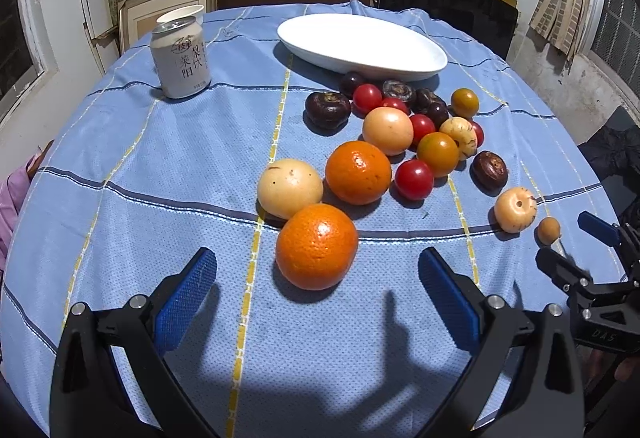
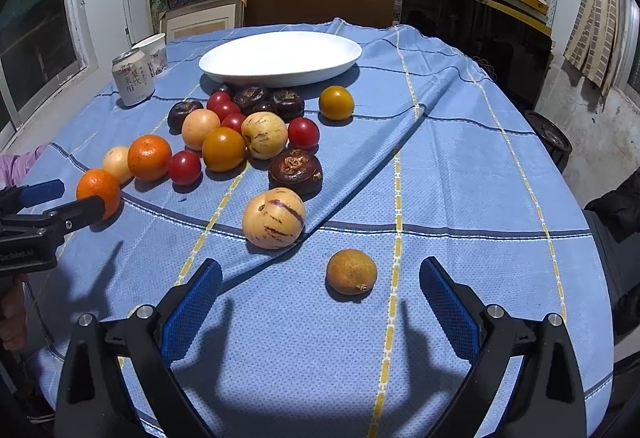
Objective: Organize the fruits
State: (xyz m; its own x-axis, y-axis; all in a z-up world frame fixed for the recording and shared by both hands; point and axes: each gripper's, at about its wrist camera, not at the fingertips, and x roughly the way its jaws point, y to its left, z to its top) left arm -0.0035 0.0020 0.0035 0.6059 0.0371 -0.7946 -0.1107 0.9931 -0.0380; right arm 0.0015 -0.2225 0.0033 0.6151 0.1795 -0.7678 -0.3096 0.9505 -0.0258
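Two oranges (image 1: 317,246) lie nearest, beside pale round fruits (image 1: 290,194); red tomatoes (image 1: 414,179) and dark chestnut-like ones (image 1: 328,109) cluster (loosely) before the empty white dish (image 1: 432,58).

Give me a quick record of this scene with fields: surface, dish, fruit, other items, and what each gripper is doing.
surface: blue striped tablecloth
dish: white oval plate, nothing in it
fruit: all on the cloth; nearest orange, small yellow-brown fruit, striped pale melon
other items: drink can, white cup behind it
left gripper: jaws open, facing the nearest orange
right gripper: jaws open, facing the small yellow-brown fruit
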